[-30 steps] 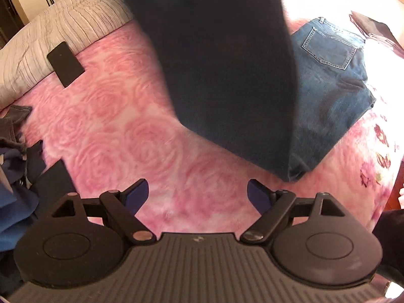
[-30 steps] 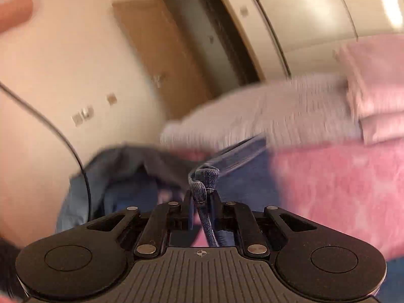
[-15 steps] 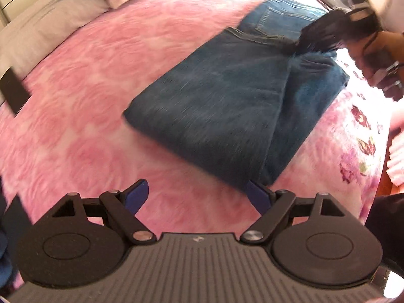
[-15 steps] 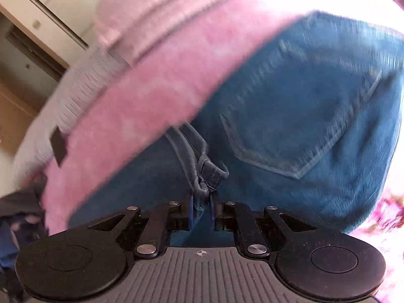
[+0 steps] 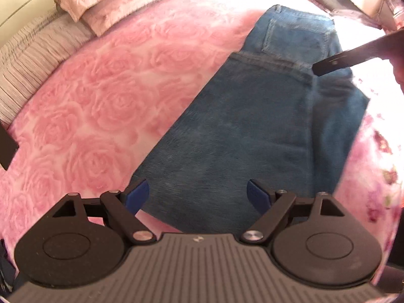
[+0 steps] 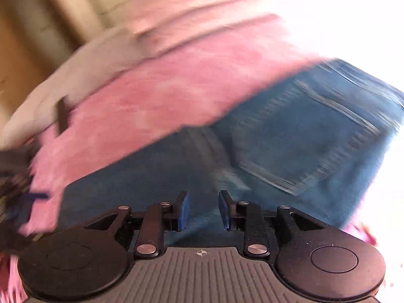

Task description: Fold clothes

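- Over the bed, the right gripper (image 6: pixel 203 210) had just been opening, nothing between its pads; the left gripper (image 5: pixel 198 194) hung released.
- Jeans (image 5: pixel 252 126) lay folded on the pink blanket (image 5: pixel 96 96).
- More clothes (image 6: pixel 10 176) apparently remained.

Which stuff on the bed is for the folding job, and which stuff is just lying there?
For the folding:
- folded blue denim jeans
- left gripper, open above them
- right gripper, its jaws just opened, nothing between them

Just lying about:
- pink rose-patterned fleece blanket
- pink pillows
- flat black rectangular object at the blanket's edge
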The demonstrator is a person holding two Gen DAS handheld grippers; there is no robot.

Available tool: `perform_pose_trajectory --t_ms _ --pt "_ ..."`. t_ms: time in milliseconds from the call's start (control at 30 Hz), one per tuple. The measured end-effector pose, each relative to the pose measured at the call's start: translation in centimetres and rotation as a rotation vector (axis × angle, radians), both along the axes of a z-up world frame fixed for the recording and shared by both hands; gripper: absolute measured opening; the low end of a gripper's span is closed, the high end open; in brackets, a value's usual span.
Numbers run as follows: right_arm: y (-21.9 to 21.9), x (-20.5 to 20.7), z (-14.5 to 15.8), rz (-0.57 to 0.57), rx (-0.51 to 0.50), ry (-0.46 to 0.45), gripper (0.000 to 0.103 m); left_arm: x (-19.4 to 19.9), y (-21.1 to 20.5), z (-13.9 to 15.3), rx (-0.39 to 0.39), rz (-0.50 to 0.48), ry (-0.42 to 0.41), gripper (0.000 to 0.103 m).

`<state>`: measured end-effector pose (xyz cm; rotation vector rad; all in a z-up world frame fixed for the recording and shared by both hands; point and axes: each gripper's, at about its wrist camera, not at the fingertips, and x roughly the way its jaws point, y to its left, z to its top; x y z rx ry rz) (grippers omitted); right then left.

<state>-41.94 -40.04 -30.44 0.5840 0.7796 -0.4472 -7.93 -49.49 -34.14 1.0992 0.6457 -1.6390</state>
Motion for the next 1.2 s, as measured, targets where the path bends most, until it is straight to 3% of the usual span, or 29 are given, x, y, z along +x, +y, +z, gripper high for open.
perform_pose_trajectory --t_ms 67,200,300,467,600,667,800,900,1000,1200 --pt "0.6 1.4 -1.1 0.063 -0.003 -0.004 0.03 0.8 -0.7 -1.7 0.039 -0.011 -0.011 0.083" --pt "0.4 2.8 -5.0 0.091 0.072 0.095 0.03 2.3 -1.0 -3.1 0.058 -0.024 0.013 0.087" --pt "2.4 3.1 -3.3 0.113 0.006 0.124 0.03 3.1 -0.3 -2.2 0.048 -0.046 0.009 0.084" --pt "9.5 3.2 -0.7 0.194 0.059 0.016 0.03 5.7 1.7 -0.7 0.019 -0.035 0.014 0.082" --pt "14.0 3.9 -3.2 0.187 0.146 0.056 0.03 6.8 1.8 0.2 -0.006 0.004 0.076 0.082" --pt "15.2 4.1 -4.6 0.16 0.169 0.045 0.03 6.4 1.2 0.2 -0.014 -0.028 0.1 0.082" --pt "16.1 4.6 -5.8 0.189 0.293 -0.097 0.03 4.2 0.1 -1.5 0.018 -0.17 0.066 0.08" --pt "17.1 4.7 -6.9 0.251 0.381 -0.076 0.03 3.0 0.0 -2.8 0.027 -0.255 0.008 0.083" --pt "16.7 3.9 -7.0 0.22 0.417 -0.062 0.03 3.3 -0.3 -2.7 0.027 -0.255 0.011 0.085" --pt "17.1 2.9 -3.9 0.171 0.302 -0.066 0.031 3.3 -0.4 -2.7 0.024 -0.256 0.004 0.085"
